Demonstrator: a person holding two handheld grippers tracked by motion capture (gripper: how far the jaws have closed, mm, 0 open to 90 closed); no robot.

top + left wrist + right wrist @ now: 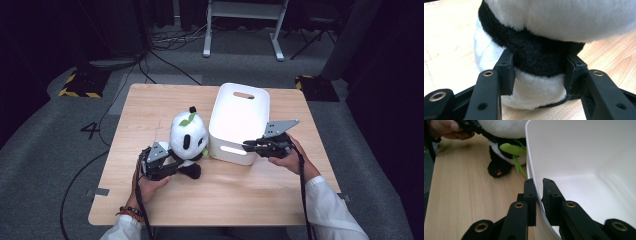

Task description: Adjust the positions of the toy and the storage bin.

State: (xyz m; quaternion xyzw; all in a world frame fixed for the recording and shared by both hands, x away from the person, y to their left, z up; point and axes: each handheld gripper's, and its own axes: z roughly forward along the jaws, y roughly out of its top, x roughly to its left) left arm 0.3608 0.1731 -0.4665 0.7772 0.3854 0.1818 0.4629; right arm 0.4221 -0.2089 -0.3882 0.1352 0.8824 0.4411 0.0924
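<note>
Both tools clench: left tool (537, 75) around the panda (544, 50), right tool (539, 195) on the bin's rim (530, 165).

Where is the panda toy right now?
In the high view the panda toy sits near the table's middle, right beside the white bin, with the left gripper squeezing its body.

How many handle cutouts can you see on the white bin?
2: one slot in the white bin's far wall, one in the near wall, beside the right gripper clamped on that rim. Side walls look plain.
</note>
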